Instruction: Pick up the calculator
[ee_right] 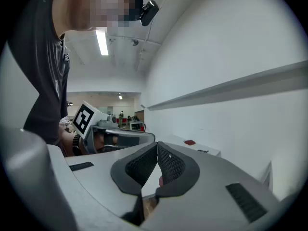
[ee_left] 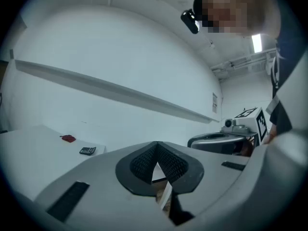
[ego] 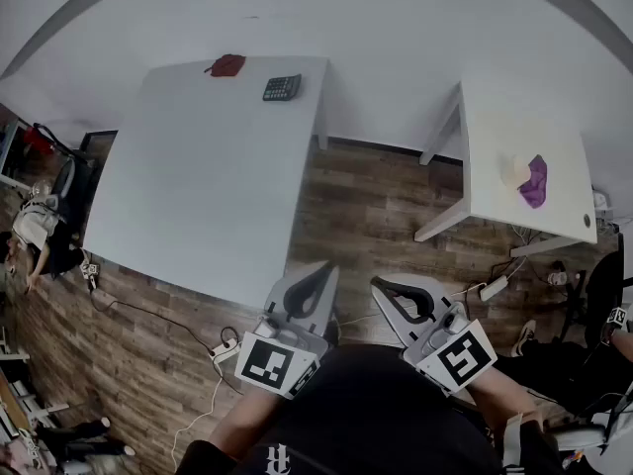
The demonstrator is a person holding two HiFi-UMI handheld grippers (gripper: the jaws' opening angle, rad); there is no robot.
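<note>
The dark calculator point(ego: 282, 88) lies flat near the far right corner of the big white table point(ego: 188, 196). It also shows small in the left gripper view point(ee_left: 87, 151) and as a sliver in the right gripper view point(ee_right: 203, 151). Both grippers are held close to the person's body, well short of the table's near edge and far from the calculator. My left gripper point(ego: 318, 270) is shut with nothing in it, its ribbed pads point(ee_left: 144, 162) meeting at the tip. My right gripper point(ego: 384, 287) is likewise shut and empty, its pads point(ee_right: 168, 163) pressed together.
A small red object point(ego: 226, 65) lies left of the calculator at the table's far edge. A second white table point(ego: 514, 117) at the right holds a purple cloth point(ego: 535, 181) and a pale item point(ego: 513, 169). Cables and a power strip point(ego: 493, 287) lie on the wooden floor.
</note>
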